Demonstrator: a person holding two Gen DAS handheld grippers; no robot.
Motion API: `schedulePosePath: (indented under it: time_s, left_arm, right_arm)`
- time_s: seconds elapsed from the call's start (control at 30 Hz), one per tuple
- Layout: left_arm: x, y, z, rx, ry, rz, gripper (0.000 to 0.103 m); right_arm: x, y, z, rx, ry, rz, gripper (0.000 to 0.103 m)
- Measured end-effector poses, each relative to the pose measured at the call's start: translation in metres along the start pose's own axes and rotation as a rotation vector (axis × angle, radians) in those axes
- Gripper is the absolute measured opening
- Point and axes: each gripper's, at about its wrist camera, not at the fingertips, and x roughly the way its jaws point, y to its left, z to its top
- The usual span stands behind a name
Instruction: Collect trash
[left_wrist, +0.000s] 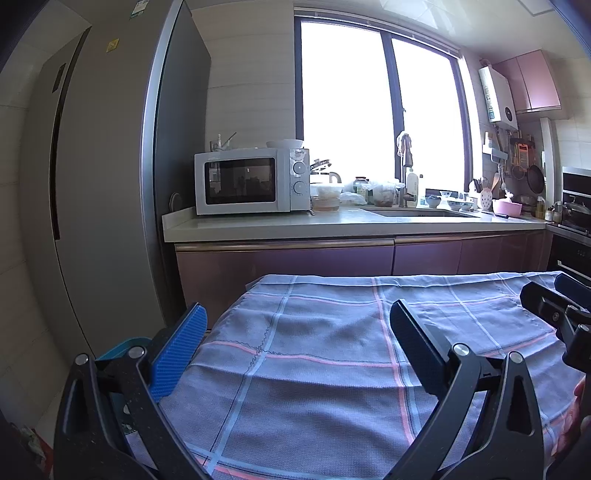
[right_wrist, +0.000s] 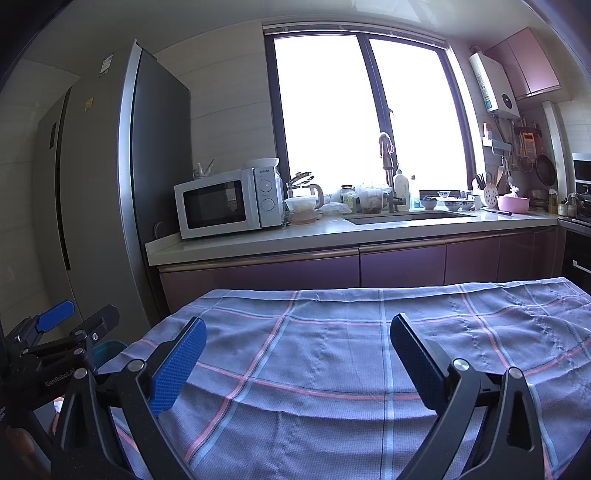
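Both grippers hover side by side over a table covered with a blue checked cloth (right_wrist: 332, 354). The left gripper (left_wrist: 297, 332) has its fingers spread wide apart with nothing between them; the right gripper (right_wrist: 297, 343) also has its fingers spread wide and holds nothing. No trash can be made out on the cloth. A teal bin (left_wrist: 122, 347) shows just beside the table's left edge, partly hidden behind the left gripper. Beyond the table runs a kitchen counter (right_wrist: 332, 229) with a white microwave (right_wrist: 229, 201), a sink (right_wrist: 406, 218) below a bright window, and a pink bowl (right_wrist: 512, 204). A tall fridge (right_wrist: 110, 184) stands at the counter's left end.
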Motion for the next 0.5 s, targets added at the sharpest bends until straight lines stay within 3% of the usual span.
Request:
schedulePosePath:
  time_s: [0.5]
  left_arm:
    - [0.0020,0.0001,0.0005,0.001,0.000,0.006,0.098]
  right_arm:
    - [0.0014,0.0009,0.0018,0.001,-0.001,0.002,0.096]
